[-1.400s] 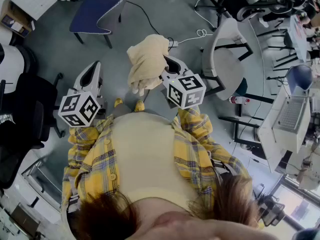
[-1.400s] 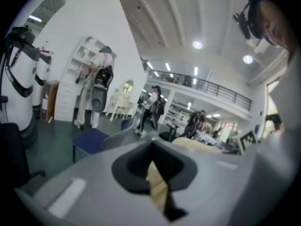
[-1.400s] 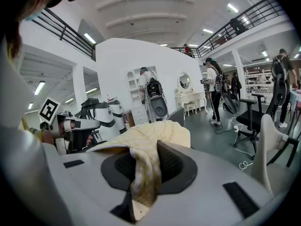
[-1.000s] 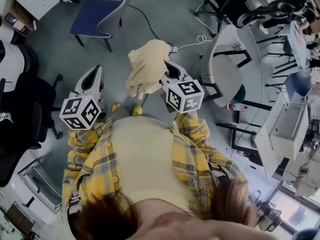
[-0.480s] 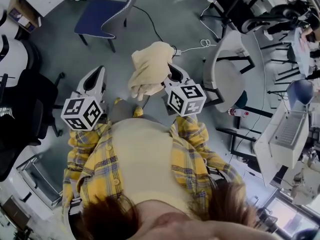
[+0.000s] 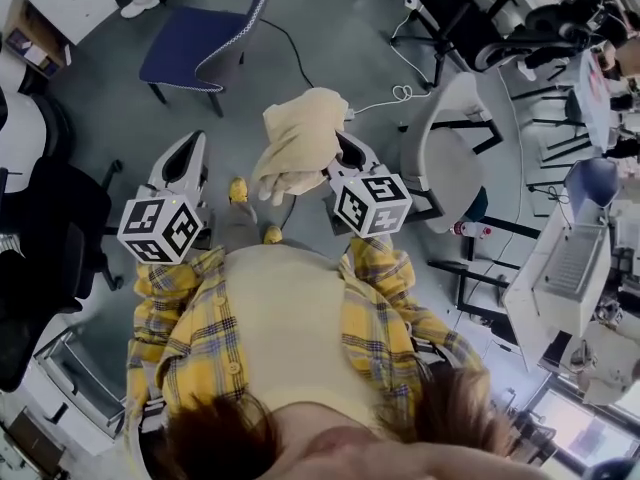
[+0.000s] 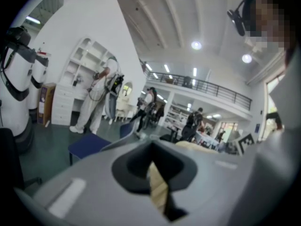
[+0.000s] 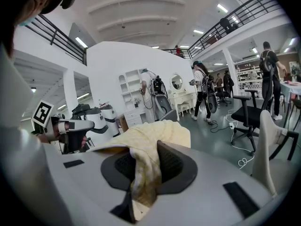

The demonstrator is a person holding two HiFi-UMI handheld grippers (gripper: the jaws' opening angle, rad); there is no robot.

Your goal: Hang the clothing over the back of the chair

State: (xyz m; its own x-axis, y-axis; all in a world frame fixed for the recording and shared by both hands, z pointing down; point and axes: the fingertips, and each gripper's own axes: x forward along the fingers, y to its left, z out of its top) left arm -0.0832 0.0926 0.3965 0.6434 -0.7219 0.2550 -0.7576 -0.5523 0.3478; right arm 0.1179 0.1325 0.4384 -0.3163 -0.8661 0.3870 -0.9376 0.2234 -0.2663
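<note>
The clothing point(image 6: 298, 138) is a soft, pale yellow knit, bunched into a rumpled heap. The right claw point(image 6: 332, 148) is clamped on it, so a thick fold runs down between its ribbed black pads point(image 8: 171, 166). The left claw point(image 6: 184, 154) is smooth grey plastic, drawn together on nothing and held apart from the cloth. Well beyond both stands a blue chair point(image 6: 190, 43) with a padded seat and a curved back.

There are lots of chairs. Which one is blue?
The blue chair at the head view's top left, with a grey back. The white chair stands at the right, and a black chair at the left edge.
</note>
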